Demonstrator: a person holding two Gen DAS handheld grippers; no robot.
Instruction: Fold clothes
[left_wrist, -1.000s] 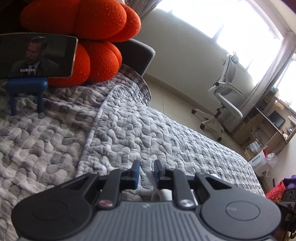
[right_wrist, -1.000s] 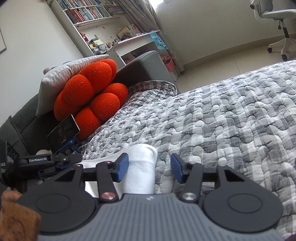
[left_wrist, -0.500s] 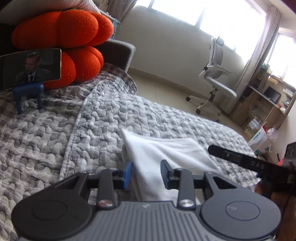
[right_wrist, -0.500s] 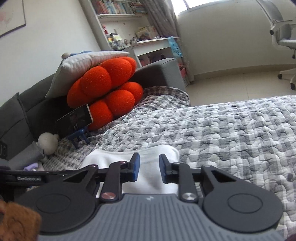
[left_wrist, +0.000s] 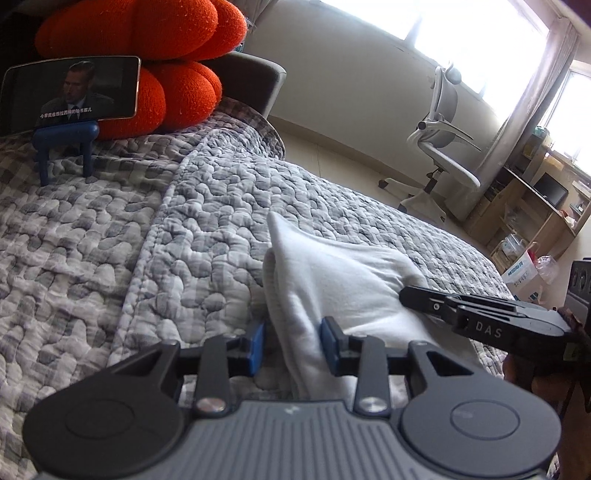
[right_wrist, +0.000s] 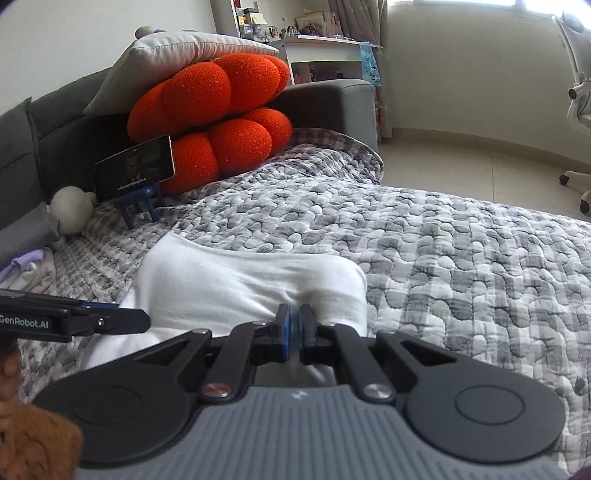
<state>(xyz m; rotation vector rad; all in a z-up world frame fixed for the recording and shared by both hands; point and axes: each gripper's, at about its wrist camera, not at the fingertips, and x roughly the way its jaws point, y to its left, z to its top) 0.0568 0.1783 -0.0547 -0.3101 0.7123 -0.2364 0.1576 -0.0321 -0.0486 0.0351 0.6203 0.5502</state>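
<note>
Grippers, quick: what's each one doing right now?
Left gripper: open, fingers straddling the folded white cotton garment.
Right gripper: closed, pinching the same garment's near edge.

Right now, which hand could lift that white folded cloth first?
Probably the right. Its gripper is shut on the white folded cloth, near edge pinched. The left gripper is open, its blue-padded fingers only straddling the cloth's edge on the grey quilted blanket.

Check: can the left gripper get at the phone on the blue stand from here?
Probably yes. The left gripper is open, straddling the white garment; only bare quilt lies between it and the phone.
</note>
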